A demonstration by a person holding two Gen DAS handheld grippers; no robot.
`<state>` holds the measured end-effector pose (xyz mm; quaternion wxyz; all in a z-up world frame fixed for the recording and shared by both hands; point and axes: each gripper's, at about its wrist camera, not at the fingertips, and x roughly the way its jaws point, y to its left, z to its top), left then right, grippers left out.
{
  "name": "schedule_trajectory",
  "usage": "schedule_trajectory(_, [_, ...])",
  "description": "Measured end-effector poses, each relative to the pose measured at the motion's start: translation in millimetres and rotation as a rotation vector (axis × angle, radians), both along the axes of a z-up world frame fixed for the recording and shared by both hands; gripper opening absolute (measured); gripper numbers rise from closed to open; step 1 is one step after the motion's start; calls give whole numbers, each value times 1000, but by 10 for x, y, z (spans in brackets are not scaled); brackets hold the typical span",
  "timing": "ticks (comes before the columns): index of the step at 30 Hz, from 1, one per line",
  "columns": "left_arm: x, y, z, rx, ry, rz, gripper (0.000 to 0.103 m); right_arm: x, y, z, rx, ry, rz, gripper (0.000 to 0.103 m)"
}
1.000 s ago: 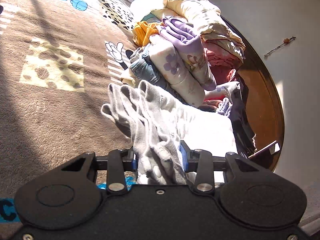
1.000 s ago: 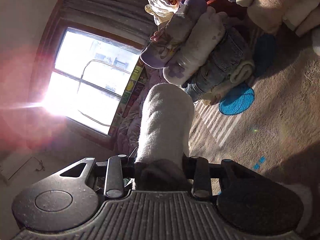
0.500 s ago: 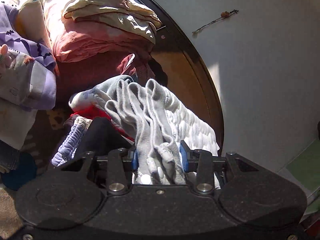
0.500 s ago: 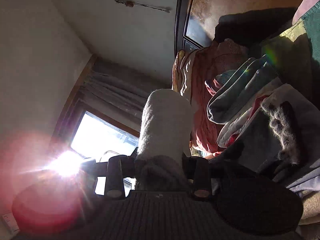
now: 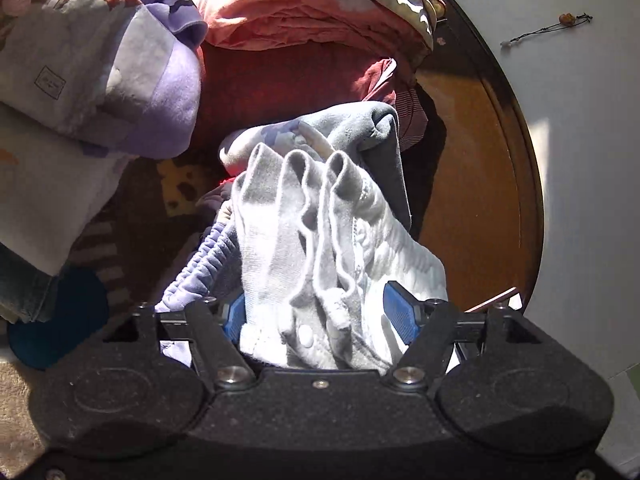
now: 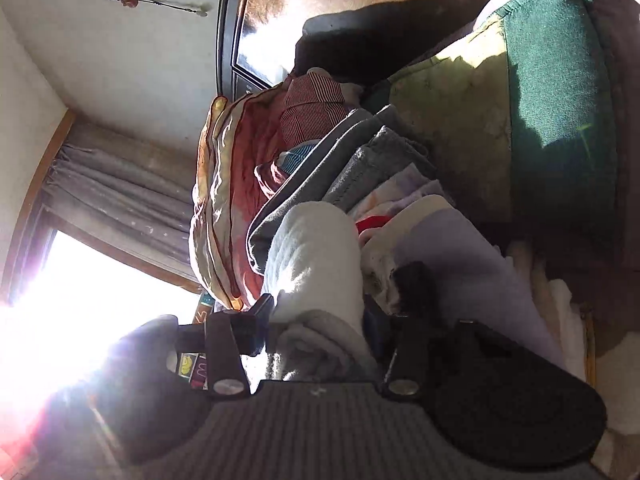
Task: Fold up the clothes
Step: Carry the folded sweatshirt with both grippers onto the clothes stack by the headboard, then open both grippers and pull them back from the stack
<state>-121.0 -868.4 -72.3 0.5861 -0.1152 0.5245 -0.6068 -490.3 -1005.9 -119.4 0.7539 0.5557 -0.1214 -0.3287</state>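
A brown patterned blanket (image 5: 132, 216), apparently a bed cover, carries the laundry: the lavender folded bundle (image 5: 120, 72) lies at its left, pink bedding (image 5: 304, 12) behind that bundle, rumpled clothes (image 5: 372, 136) to its right.

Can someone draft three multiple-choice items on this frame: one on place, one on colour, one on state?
1. In the left wrist view, where does the purple-and-grey folded garment lie relative to the pale grey folded garment?
A. upper left
B. lower right
C. directly beneath it

2. What colour are the pads of the left hand-held gripper?
A. red
B. blue
C. yellow

3. How does the pale grey folded garment stand with the left hand-held gripper?
A. it lies far off on the pile
B. it sits between spread jaws
C. it hangs below the jaws

Answers:
1 A, it fills the upper-left corner of that view.
2 B, a blue pad shows on each side of the cloth.
3 B, the jaws are opening, and the garment is between them with a gap at the right pad.
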Motion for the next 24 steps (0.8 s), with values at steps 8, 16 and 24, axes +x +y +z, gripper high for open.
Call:
schedule_trajectory(8, [-388,1008,353,-5,-477,-115,96,-200,636,558,-232,332,-3,86])
schedule_trajectory(16, [-782,1965,614,-96,-692,-8,103,-88,1694,1147,-346,651,46,102])
schedule_trajectory(24, [-1047,2185,964,-118,-749,79,103,181,2344,1505,-389,910,-4,103])
